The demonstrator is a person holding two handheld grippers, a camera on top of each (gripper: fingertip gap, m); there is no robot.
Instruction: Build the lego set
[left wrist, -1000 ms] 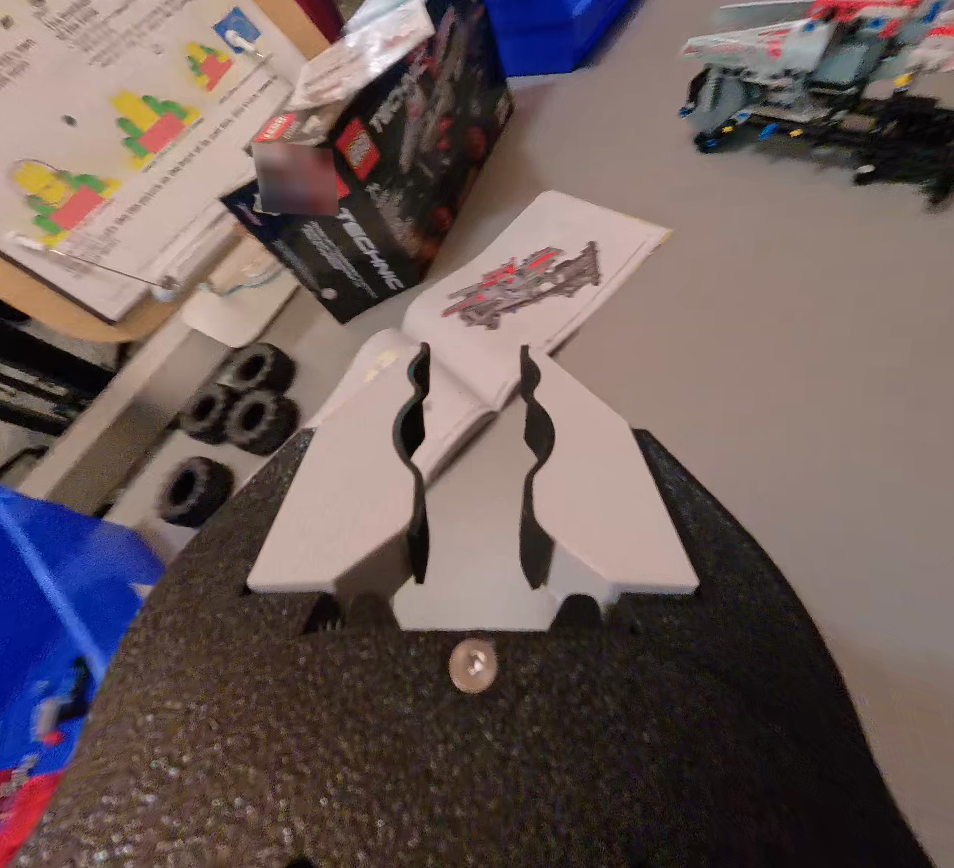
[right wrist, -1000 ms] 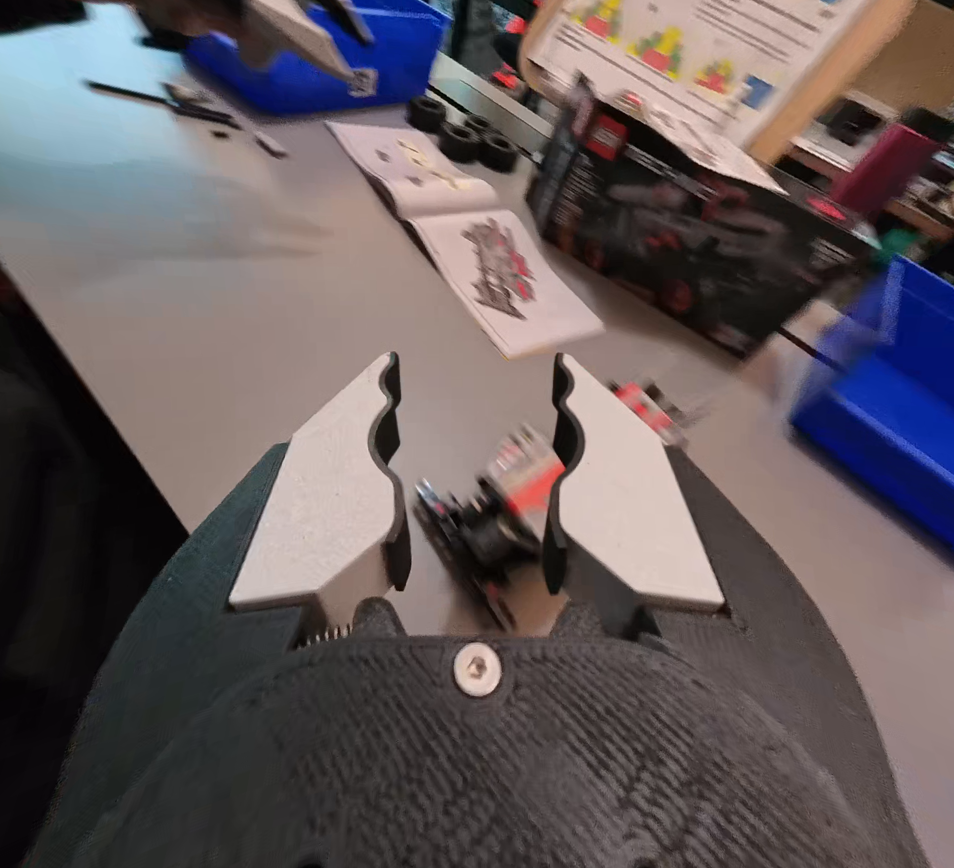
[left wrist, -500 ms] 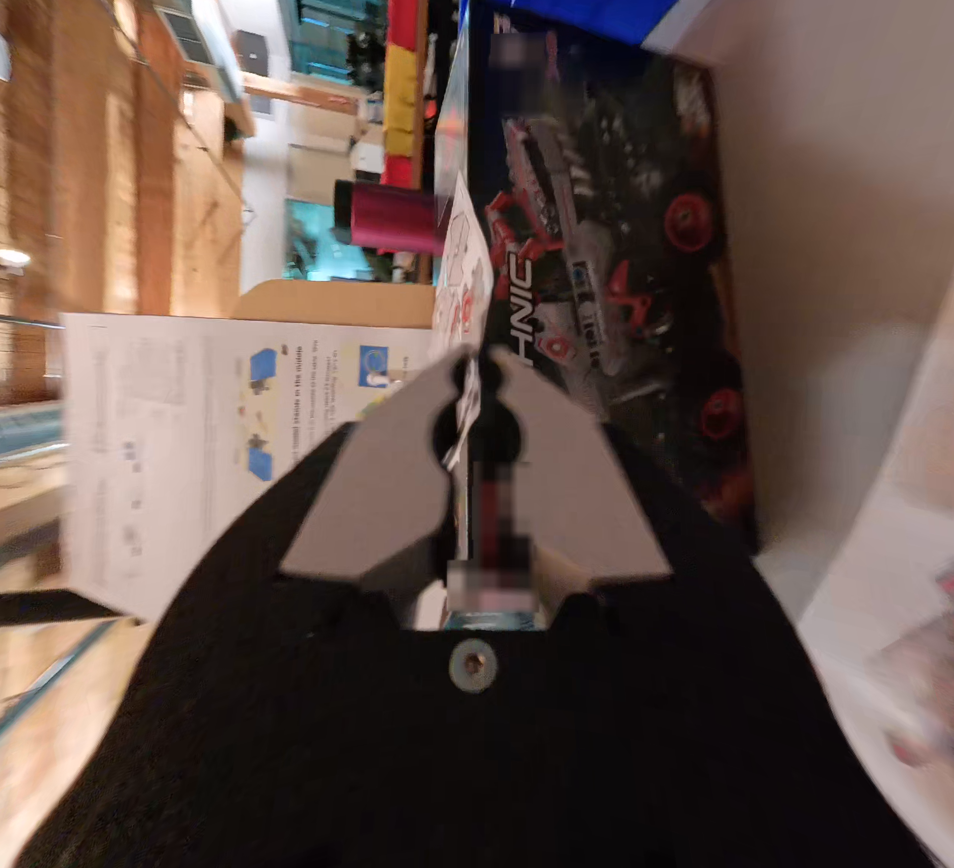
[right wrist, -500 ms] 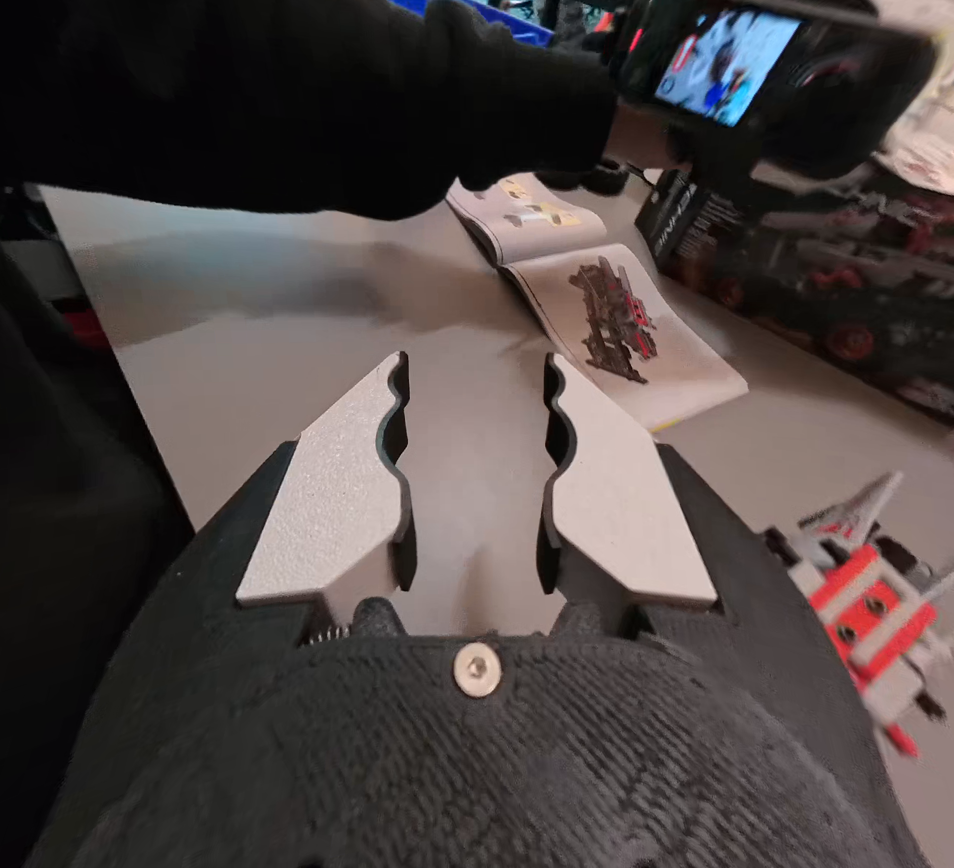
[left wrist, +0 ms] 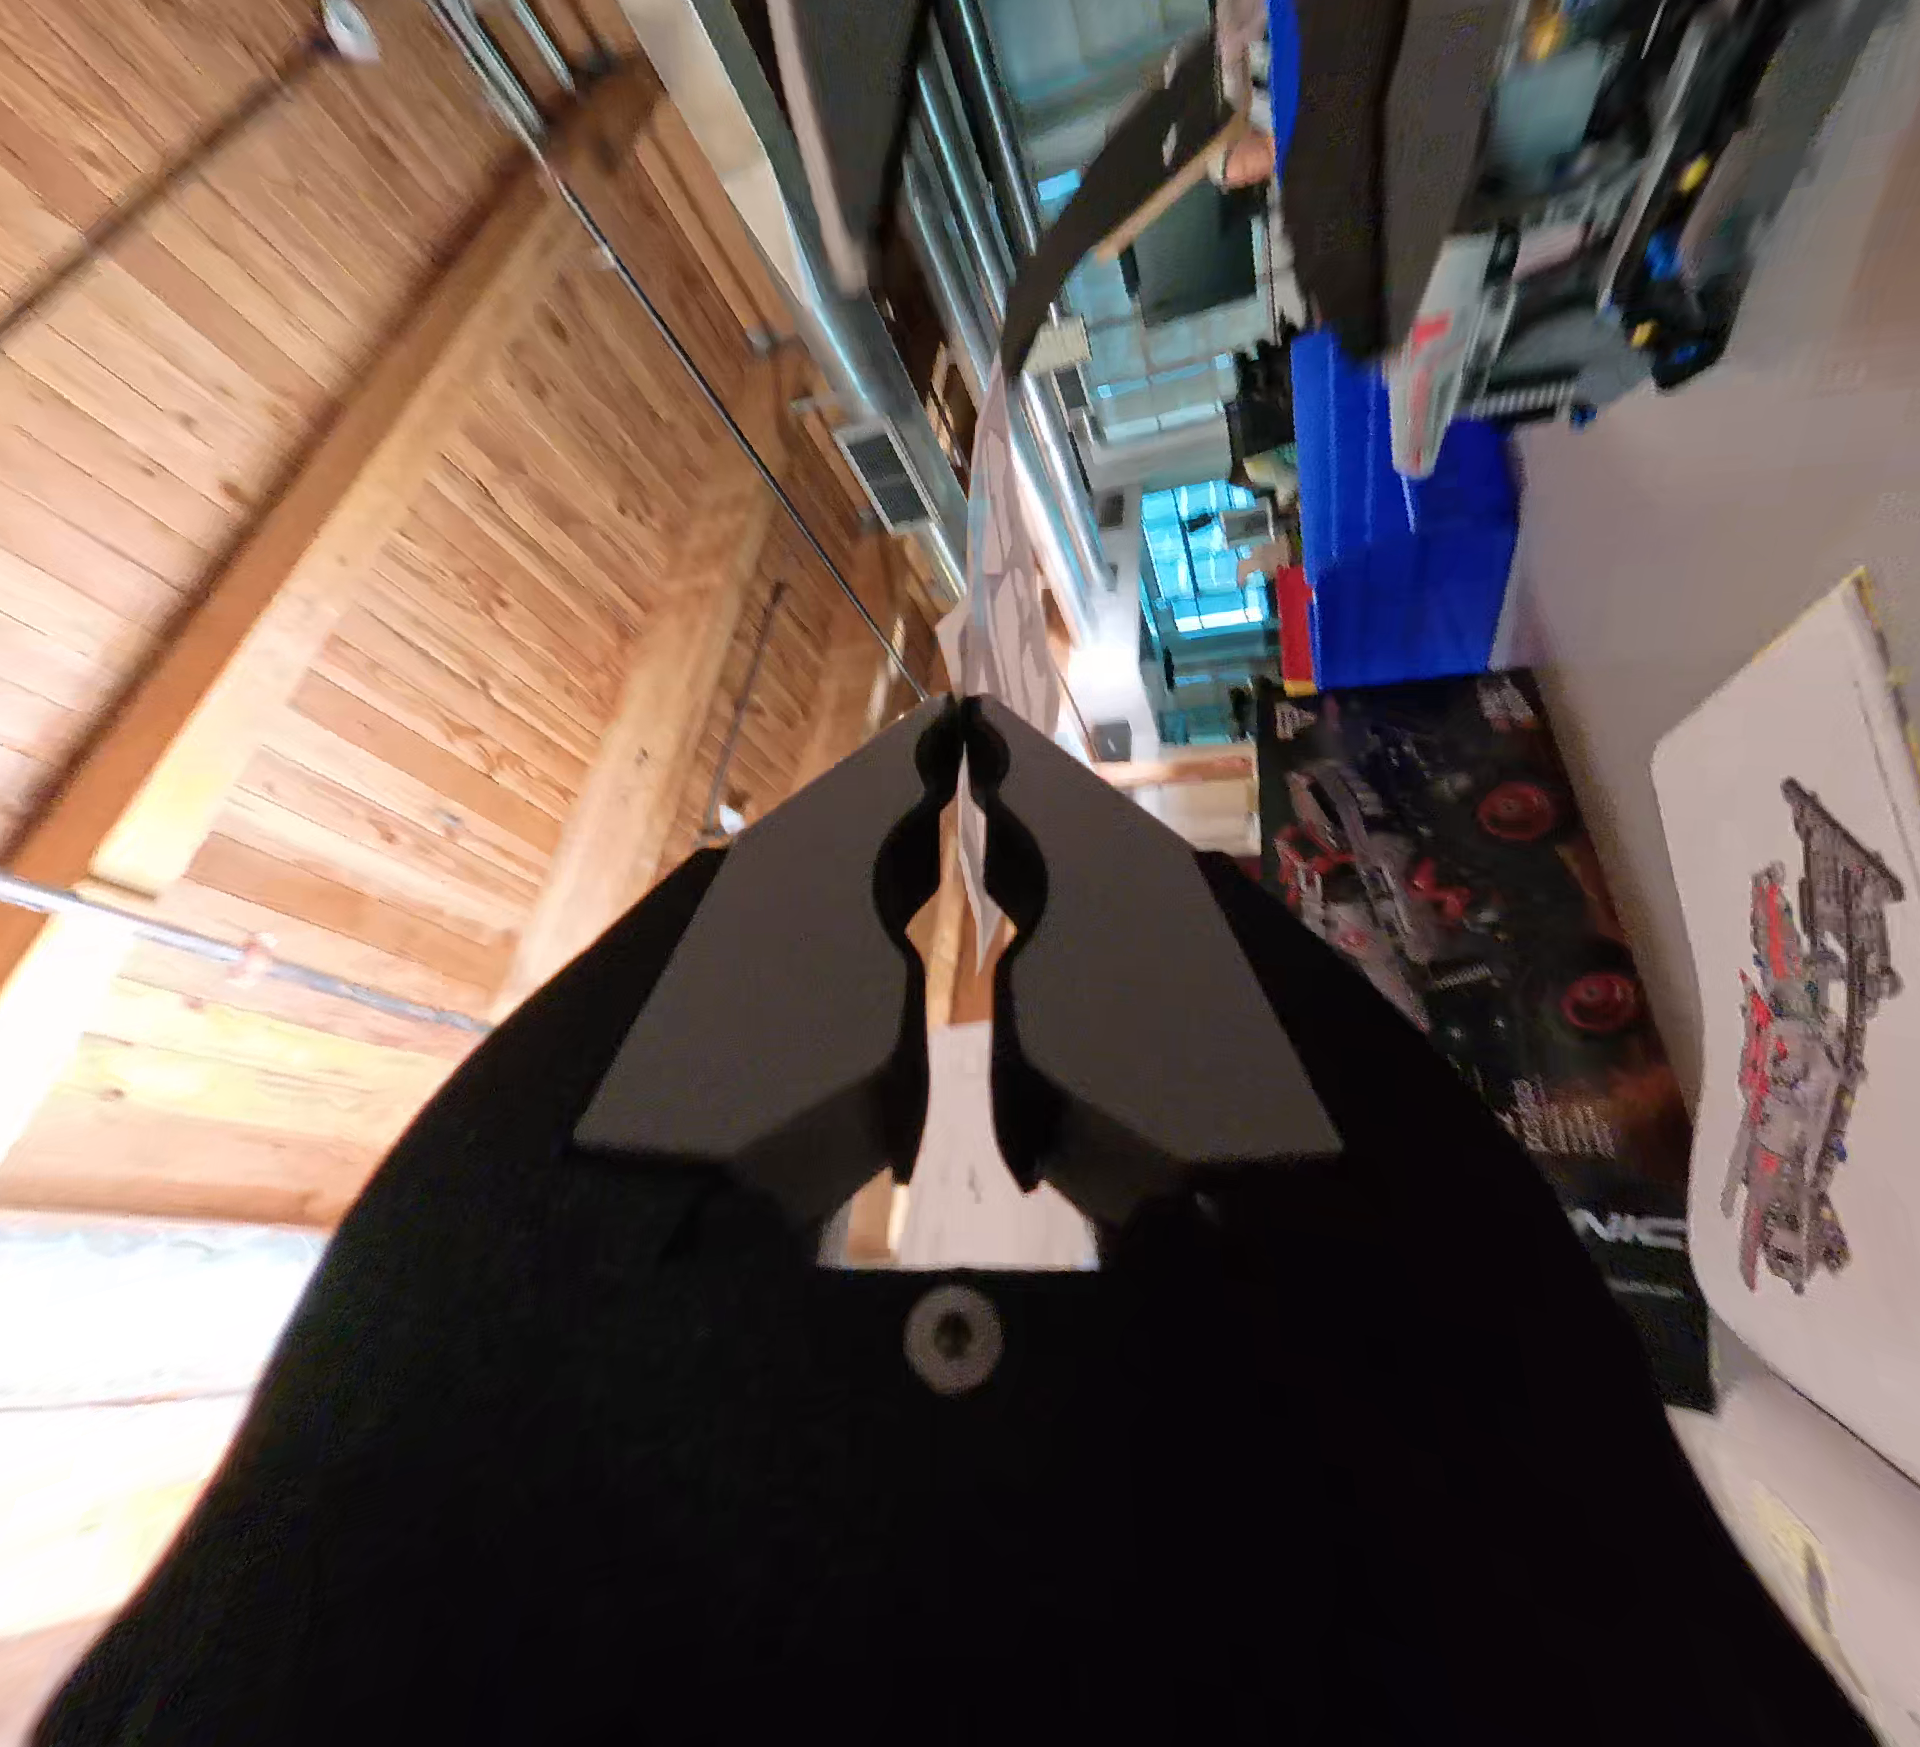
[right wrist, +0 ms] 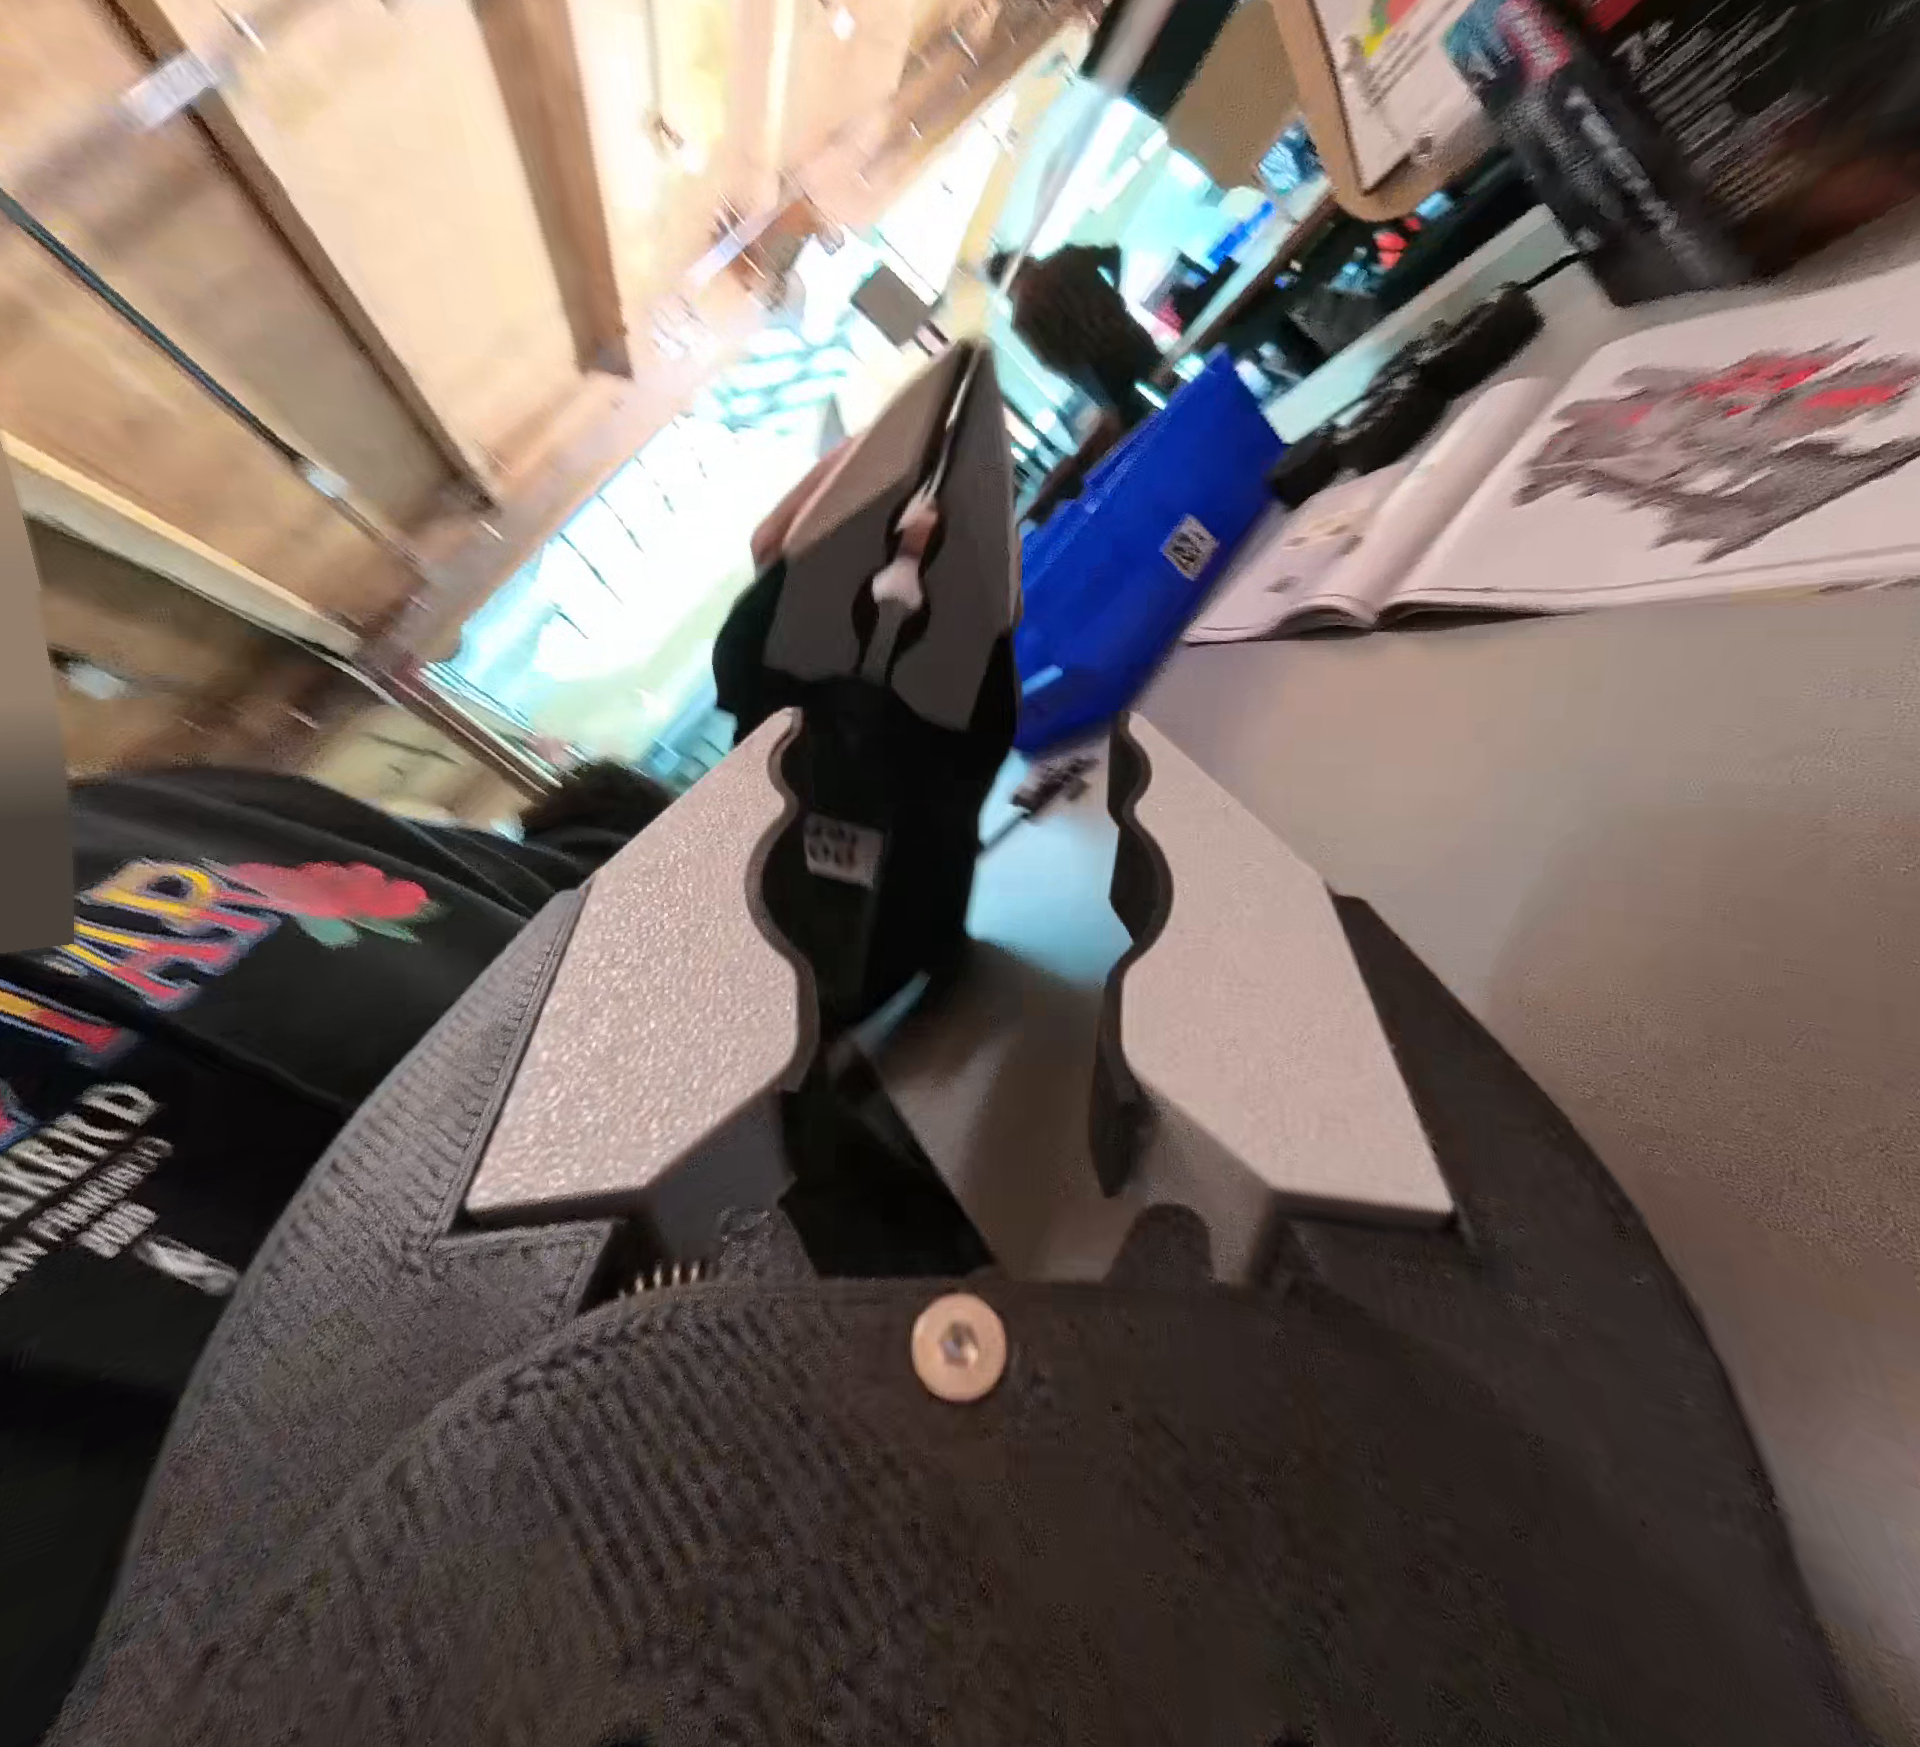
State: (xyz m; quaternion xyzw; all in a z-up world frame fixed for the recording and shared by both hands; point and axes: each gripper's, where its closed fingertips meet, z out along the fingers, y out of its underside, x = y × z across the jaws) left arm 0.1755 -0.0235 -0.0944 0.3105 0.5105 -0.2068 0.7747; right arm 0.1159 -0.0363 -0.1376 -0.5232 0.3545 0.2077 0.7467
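Two grippers: my left gripper (left wrist: 958, 729) pinches a thin white printed sheet (left wrist: 1000, 575) mid-frame, my right gripper (right wrist: 951, 767) gapes empty, so I should lower it flat toward the grey-red lego model (left wrist: 1579, 170), upper right.

Grey wavy-edged claw (right wrist: 945, 762) fingers on black textured mount, one silver screw (right wrist: 958, 1350).

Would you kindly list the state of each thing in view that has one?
Left tongs: shut on a thin white sheet, raised off the table.
Right tongs: open, empty.
Instruction booklet: lying open on the table.
Lego box: lying on the table beside the booklet.
Lego model: partly built, blurred.
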